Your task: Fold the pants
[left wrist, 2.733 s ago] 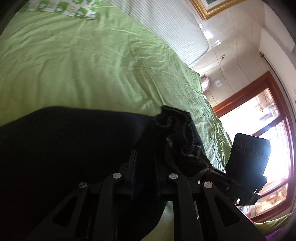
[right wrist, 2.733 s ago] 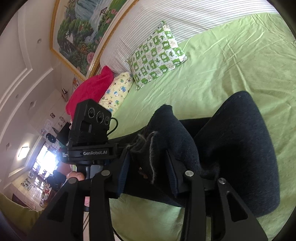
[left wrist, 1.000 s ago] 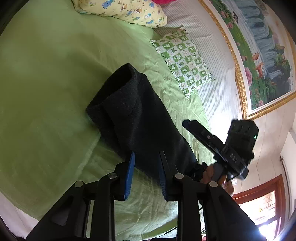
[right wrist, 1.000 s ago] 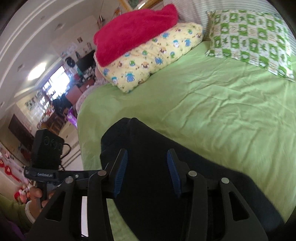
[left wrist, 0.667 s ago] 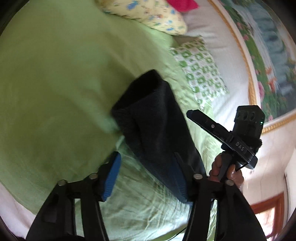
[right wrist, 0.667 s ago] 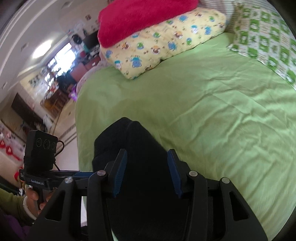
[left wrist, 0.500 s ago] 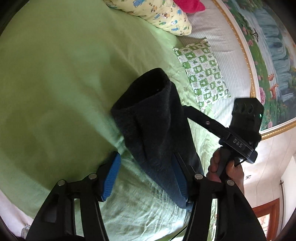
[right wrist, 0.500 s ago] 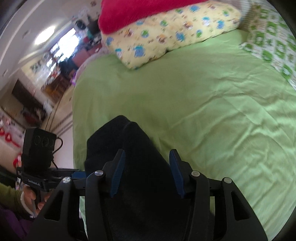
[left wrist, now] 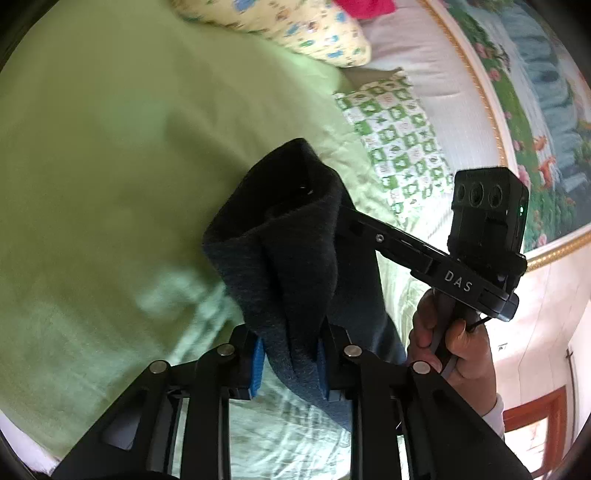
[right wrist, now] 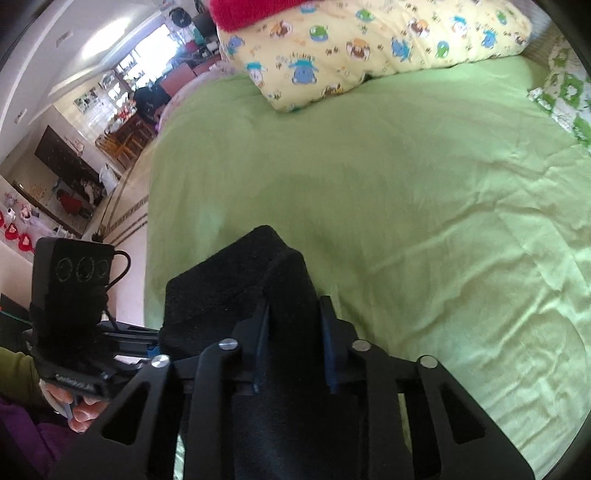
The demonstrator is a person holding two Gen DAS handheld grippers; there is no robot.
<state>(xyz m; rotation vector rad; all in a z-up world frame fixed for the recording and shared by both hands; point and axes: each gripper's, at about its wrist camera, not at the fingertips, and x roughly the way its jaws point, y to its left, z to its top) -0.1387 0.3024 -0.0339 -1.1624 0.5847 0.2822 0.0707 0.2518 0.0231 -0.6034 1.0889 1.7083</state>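
Gripping the dark pants (left wrist: 295, 258) above the green bed (left wrist: 110, 166), both grippers, left (left wrist: 290, 365) and right (right wrist: 295, 354), are pinching folded cloth, jaws having just been closing narrow

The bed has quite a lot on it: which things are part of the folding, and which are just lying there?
Part of the job:
- dark pants, bunched up
- left claw, clamped on them
- right claw, clamped on them too

Just lying about:
- yellow cartoon pillow
- green checked pillow
- red blanket
- green bedsheet
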